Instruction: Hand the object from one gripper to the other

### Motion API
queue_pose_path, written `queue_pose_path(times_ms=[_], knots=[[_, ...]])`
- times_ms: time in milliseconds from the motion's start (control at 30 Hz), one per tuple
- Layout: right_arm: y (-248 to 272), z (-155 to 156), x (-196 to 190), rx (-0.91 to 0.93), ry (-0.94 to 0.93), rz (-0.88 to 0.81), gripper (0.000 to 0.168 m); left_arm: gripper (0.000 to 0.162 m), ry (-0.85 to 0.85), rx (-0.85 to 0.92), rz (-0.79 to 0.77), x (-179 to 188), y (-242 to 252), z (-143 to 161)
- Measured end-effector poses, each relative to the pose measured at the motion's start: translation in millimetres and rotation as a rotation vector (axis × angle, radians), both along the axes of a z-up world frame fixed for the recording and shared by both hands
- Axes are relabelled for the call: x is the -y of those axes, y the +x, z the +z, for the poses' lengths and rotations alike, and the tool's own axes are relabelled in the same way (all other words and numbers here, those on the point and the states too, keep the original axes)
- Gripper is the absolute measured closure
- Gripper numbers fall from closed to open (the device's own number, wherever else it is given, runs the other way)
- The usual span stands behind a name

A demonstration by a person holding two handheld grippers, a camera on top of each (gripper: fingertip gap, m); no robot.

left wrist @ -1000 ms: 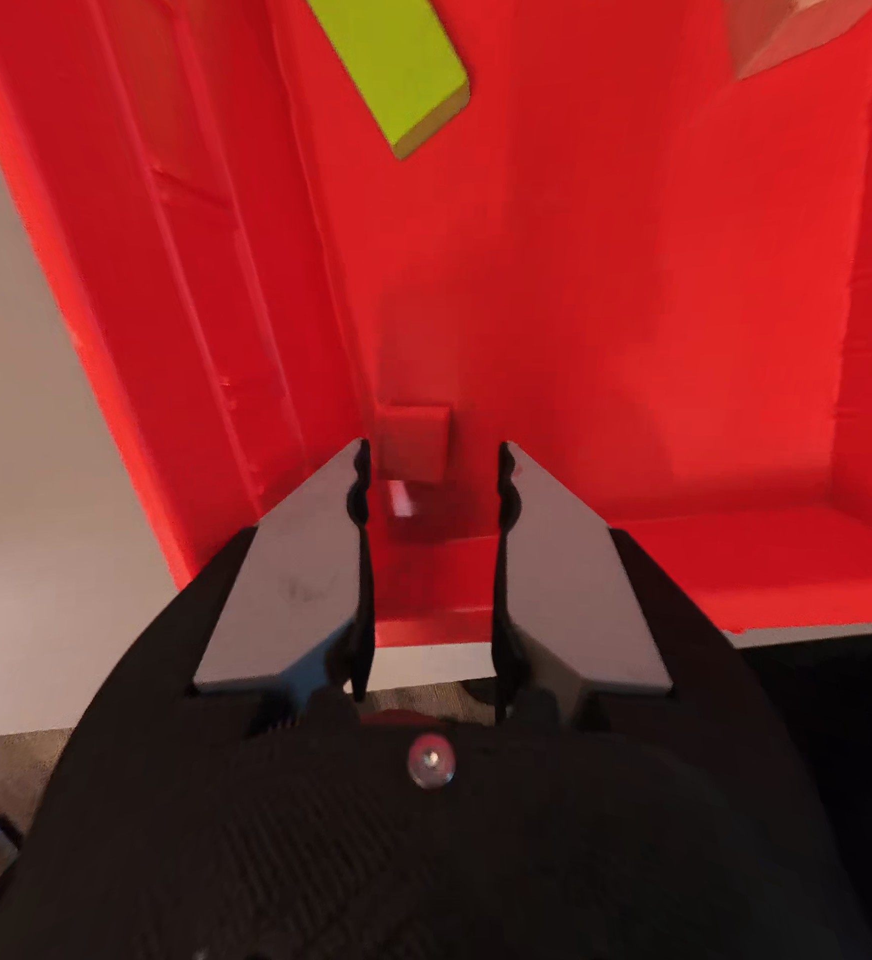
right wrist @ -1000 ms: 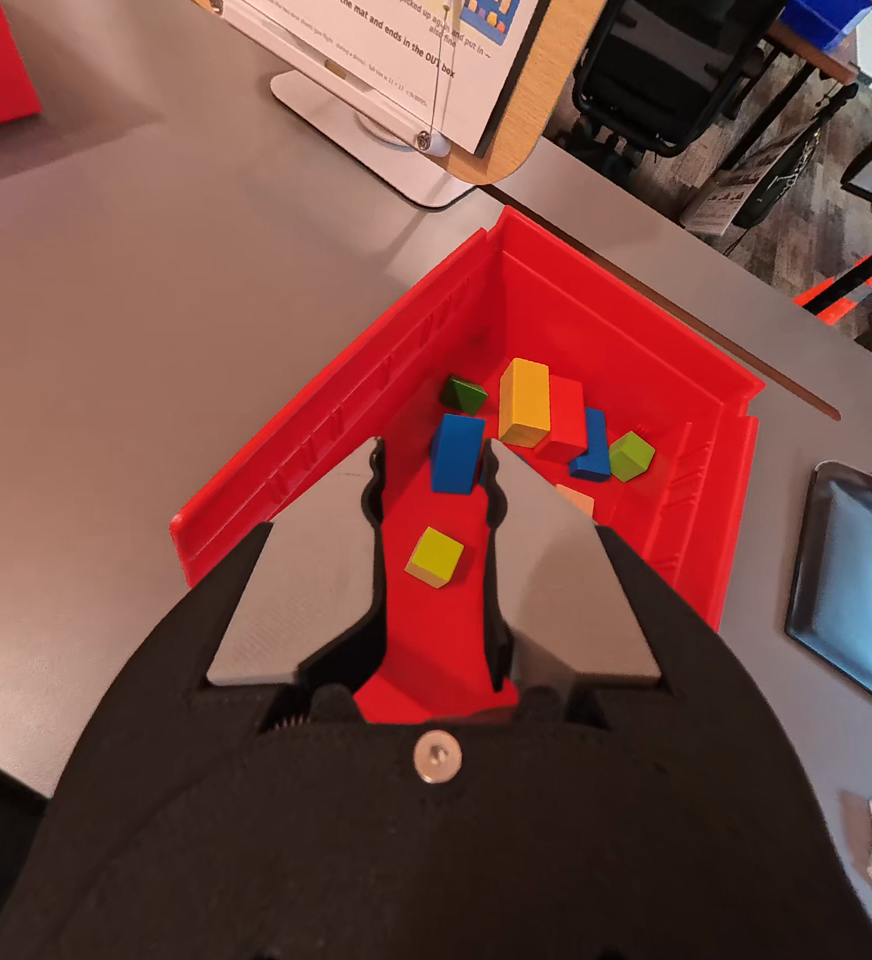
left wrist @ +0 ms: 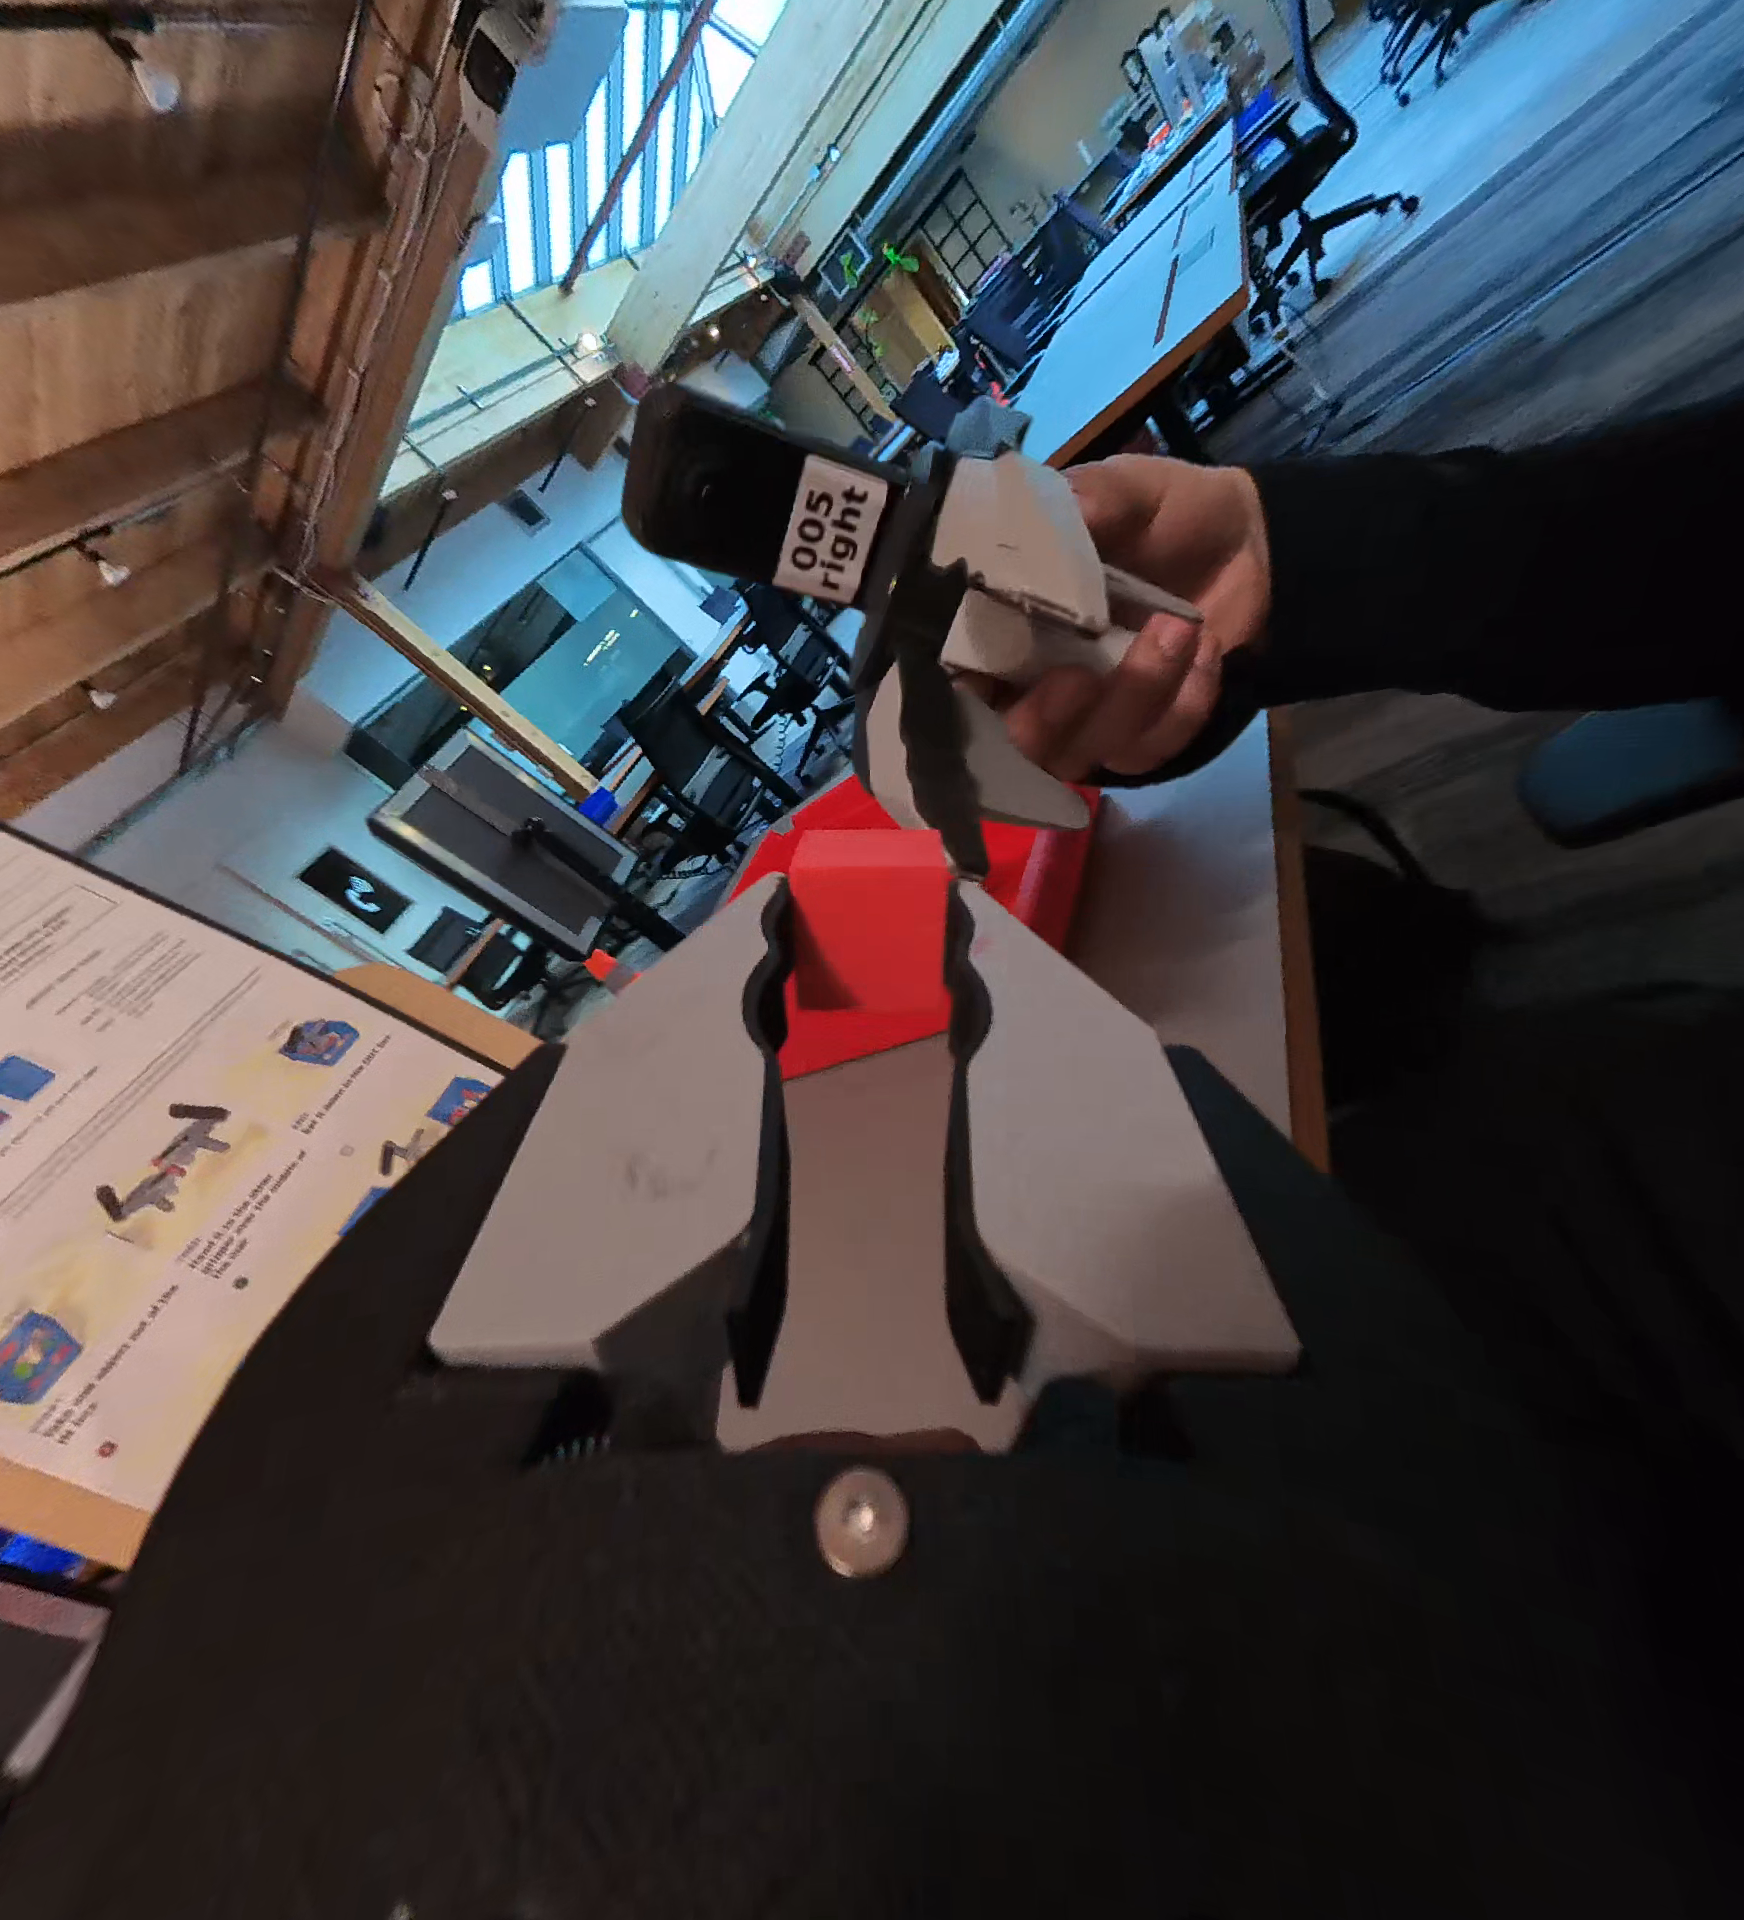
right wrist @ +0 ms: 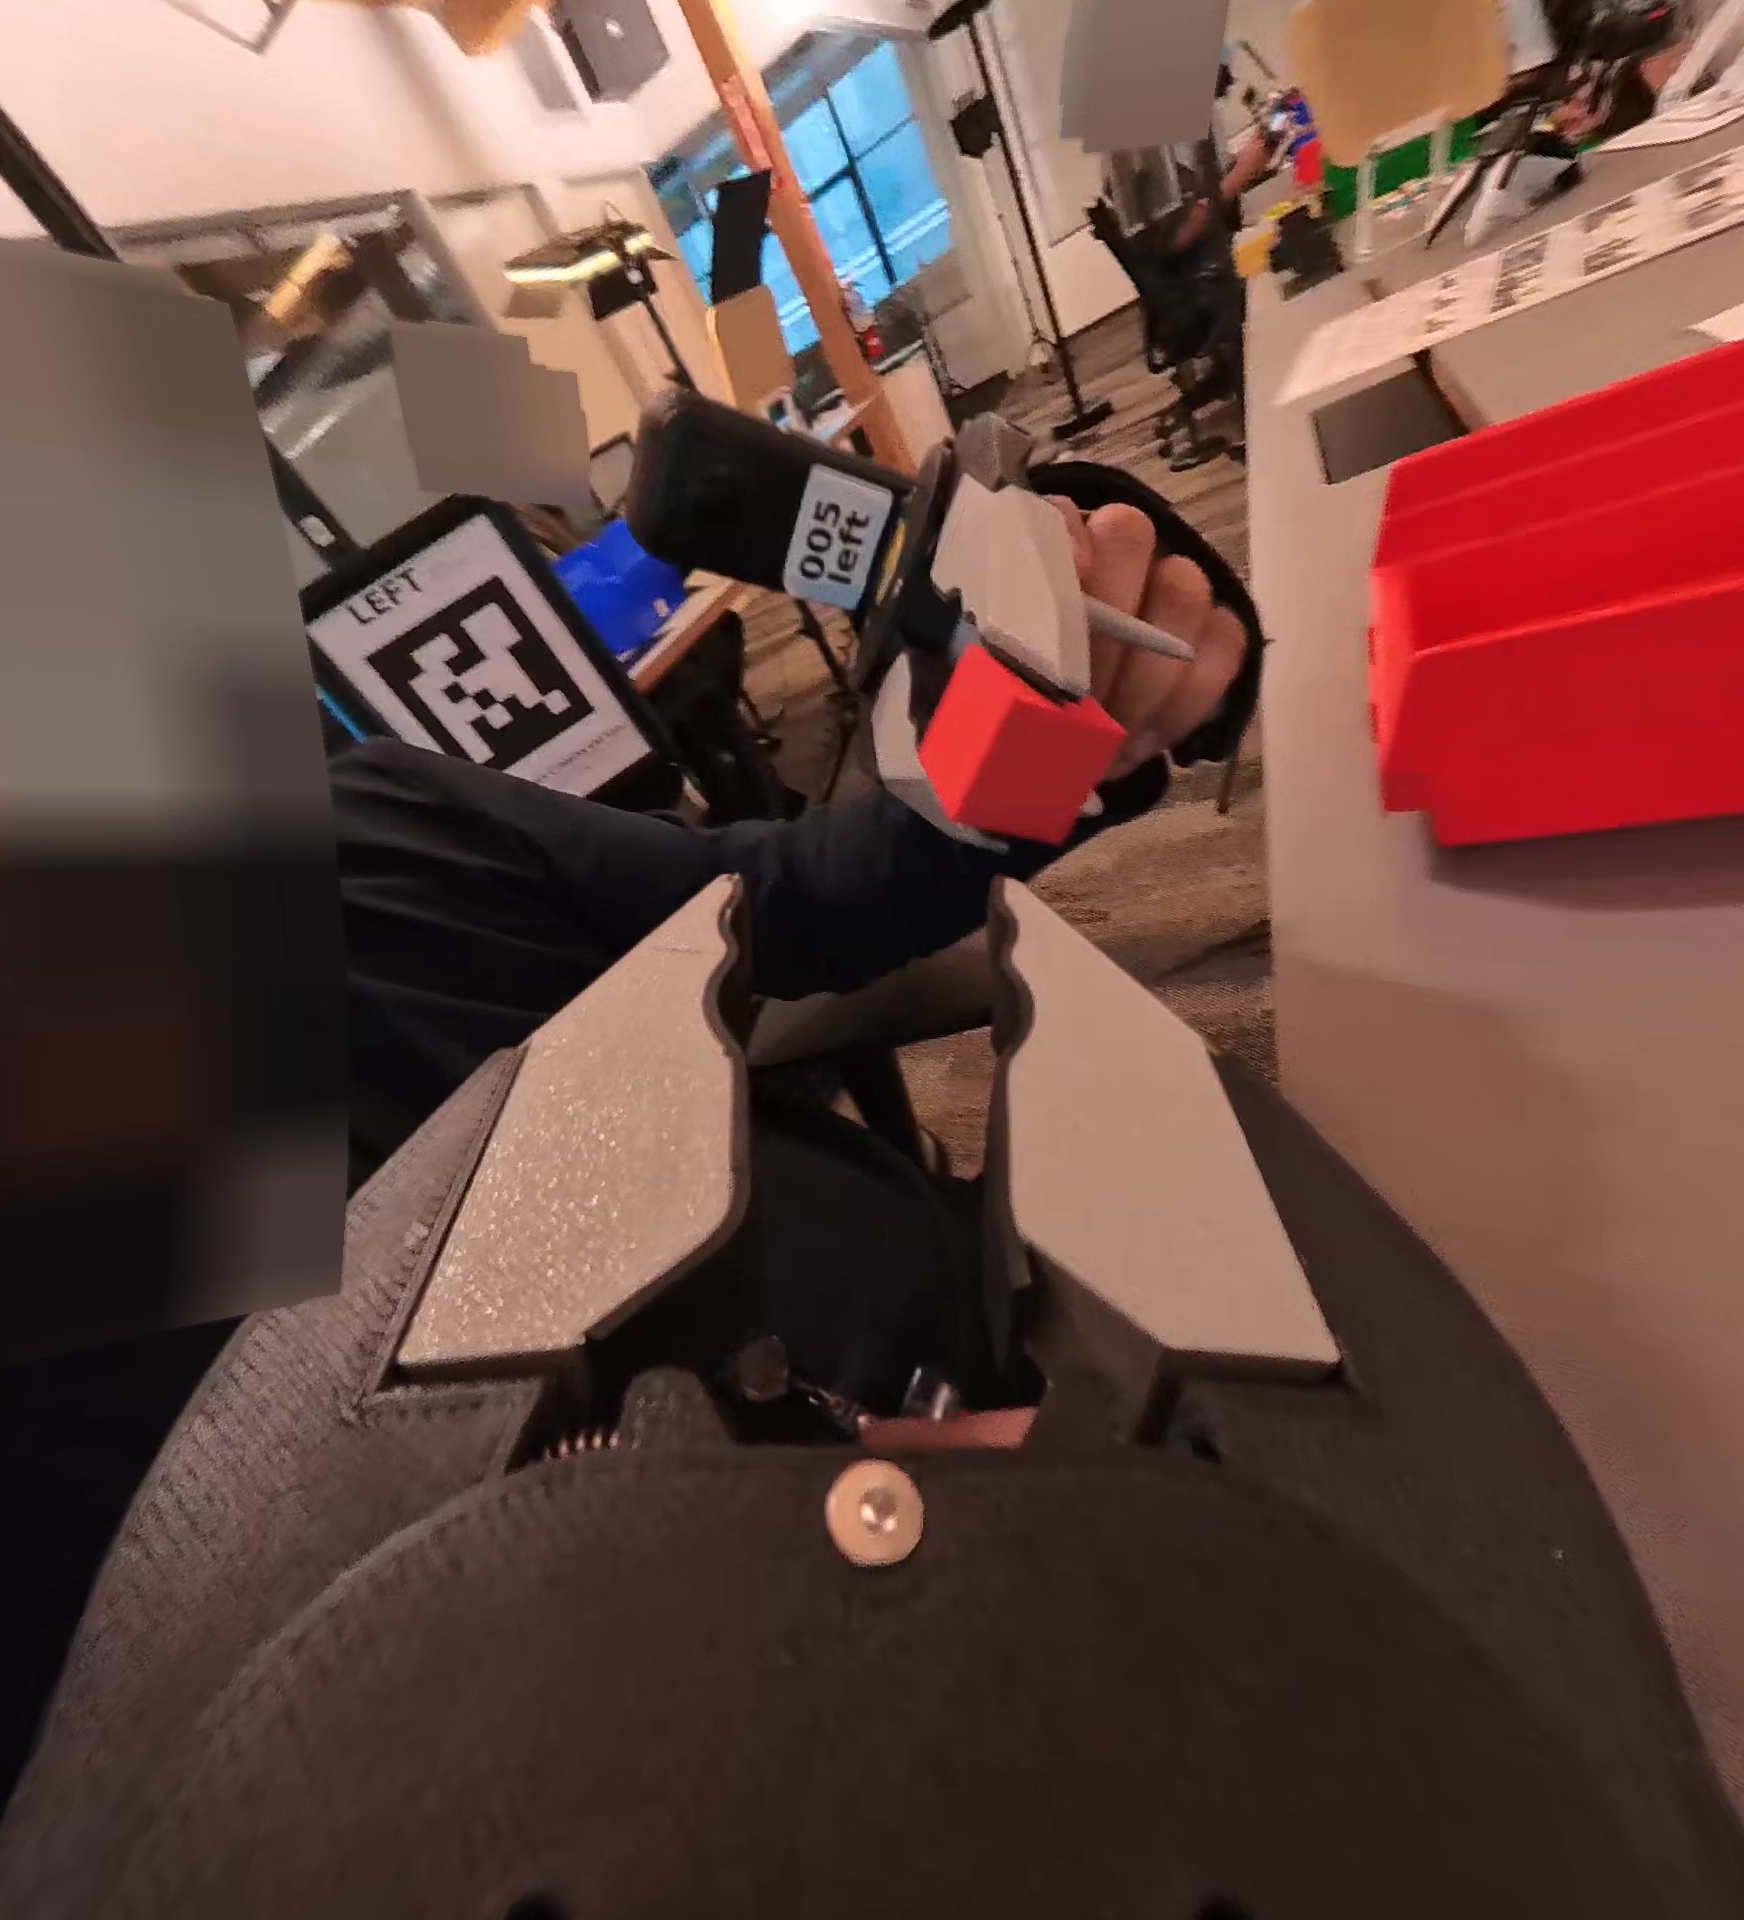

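A red block is clamped between the fingertips of my left gripper, held in the air. In the right wrist view the same red block shows between the left gripper's grey fingers, a hand gripping its handle. My right gripper is open and empty, its fingertips a short way below and left of the block, not touching it. In the left wrist view the right gripper shows side-on, just beyond the block, its tip near the block's far right corner.
A red bin sits on the grey table to the right; it also shows behind the block in the left wrist view. An instruction sheet on a stand is at left. A tablet with a black-and-white marker stands behind.
Both grippers were pointing down into red bins, the left open over a red block. Now the left is shut on that block, and both are lifted and turned to face each other.
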State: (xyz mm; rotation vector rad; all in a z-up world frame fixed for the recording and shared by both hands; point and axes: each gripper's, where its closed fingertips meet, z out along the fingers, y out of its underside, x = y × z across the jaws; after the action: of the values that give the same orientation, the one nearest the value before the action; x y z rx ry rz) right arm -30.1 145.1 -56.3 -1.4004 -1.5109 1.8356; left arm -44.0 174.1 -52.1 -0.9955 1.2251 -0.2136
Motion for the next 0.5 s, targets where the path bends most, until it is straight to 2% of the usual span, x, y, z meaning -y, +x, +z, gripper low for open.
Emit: queue_pose_path(times_ms=[167, 367, 500], knots=[[0.9, 3.0, -1.2, -0.019, -0.091, 0.034, 0.126, 0.136, 0.032, -0.007, -0.049, 10.1, 15.8, 2.3], [0.7, 7.0, -12.2, -0.041, -0.197, 0.031, 0.136, 0.137, 0.059, -0.003, -0.026, 7.2, 19.5, 3.5], [-1.8, 5.8, -22.0, -0.043, -0.24, 0.0, 0.135, 0.136, 0.084, 0.0, 0.034, -2.9, 17.5, 1.5]])
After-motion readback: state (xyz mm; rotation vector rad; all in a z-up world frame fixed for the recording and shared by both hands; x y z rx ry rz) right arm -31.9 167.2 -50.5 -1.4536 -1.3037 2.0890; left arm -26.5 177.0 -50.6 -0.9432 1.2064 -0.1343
